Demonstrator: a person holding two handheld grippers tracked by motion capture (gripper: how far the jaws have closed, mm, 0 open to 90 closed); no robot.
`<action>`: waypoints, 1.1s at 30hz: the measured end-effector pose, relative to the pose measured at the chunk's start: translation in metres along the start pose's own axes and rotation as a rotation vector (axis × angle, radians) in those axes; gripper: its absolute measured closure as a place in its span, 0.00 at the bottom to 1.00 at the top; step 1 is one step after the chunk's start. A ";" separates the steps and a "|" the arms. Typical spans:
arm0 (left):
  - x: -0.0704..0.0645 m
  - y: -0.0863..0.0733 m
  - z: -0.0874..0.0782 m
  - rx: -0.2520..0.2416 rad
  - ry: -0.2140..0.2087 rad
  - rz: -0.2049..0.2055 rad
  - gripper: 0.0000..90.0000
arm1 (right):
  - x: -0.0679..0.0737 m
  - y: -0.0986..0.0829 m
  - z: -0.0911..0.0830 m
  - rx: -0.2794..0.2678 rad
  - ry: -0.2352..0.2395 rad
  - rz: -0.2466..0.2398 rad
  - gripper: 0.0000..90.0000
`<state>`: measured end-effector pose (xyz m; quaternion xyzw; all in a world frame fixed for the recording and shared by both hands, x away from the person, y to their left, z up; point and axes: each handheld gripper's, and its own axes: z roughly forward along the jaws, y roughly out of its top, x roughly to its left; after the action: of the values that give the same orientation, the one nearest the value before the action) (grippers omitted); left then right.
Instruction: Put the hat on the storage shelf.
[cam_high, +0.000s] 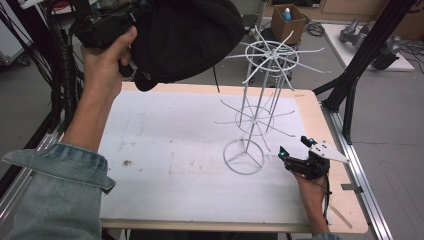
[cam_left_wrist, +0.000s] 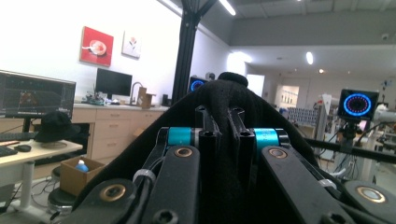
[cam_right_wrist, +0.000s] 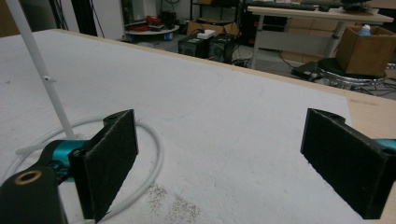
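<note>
I am holding the left hand-held gripper (cam_high: 131, 22) raised above the bench (cam_high: 165, 150), its jaws pinching a black hat (cam_high: 185, 37) (fabric bunching between them) beside the white wire rack (cam_high: 260, 100). My right hand-held gripper (cam_high: 295, 148) is resting wide open, holding nothing, near the rack's ring base (cam_right_wrist: 149, 154).

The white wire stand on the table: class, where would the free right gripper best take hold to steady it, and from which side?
Probably low on the upright rod of the wire stand, just above its ring base. The right gripper rests open on the table right beside that base, so come in level from that side. The rod is thin and bare there; higher up, spreading arms crowd the way.
</note>
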<state>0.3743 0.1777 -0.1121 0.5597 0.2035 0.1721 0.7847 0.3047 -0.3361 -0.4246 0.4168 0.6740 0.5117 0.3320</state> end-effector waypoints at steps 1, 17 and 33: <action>0.000 -0.001 0.001 0.004 0.001 0.002 0.94 | 0.000 0.000 0.000 -0.001 0.000 -0.001 0.11; -0.003 -0.016 0.000 0.062 0.013 0.056 0.93 | 0.001 0.000 0.000 0.002 -0.003 -0.004 0.11; -0.014 -0.034 -0.001 0.082 -0.018 0.080 0.92 | 0.001 0.000 0.000 -0.001 0.000 -0.006 0.11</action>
<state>0.3634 0.1604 -0.1427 0.6005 0.1807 0.1897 0.7555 0.3047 -0.3353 -0.4246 0.4148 0.6750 0.5110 0.3336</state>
